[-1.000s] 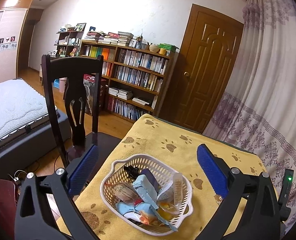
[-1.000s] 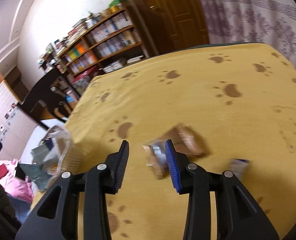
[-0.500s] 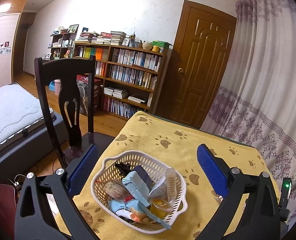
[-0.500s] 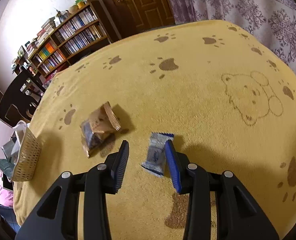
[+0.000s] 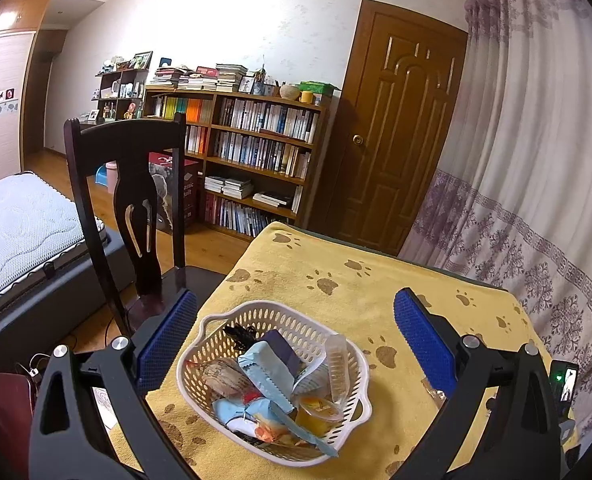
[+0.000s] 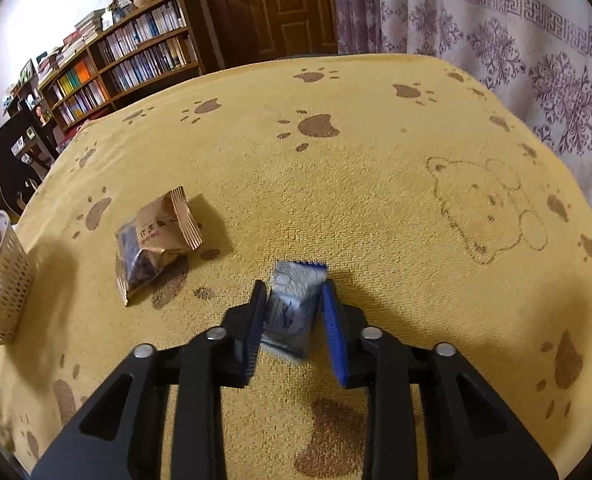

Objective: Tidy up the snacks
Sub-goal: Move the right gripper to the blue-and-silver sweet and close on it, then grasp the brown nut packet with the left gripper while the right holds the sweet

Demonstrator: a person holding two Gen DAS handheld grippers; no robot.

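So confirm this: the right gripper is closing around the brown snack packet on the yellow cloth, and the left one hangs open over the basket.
Not the brown packet; the right wrist view shows it lying apart, to the left. The right gripper straddles the blue-and-silver packet on the yellow cloth. The left gripper does hang open over the basket.

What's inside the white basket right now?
The basket holds a pile of snacks: a light blue packet, a dark purple packet and an orange jelly cup. Anything underneath is covered.

Both views downward over shared basket (image 5: 280,380) tabletop.
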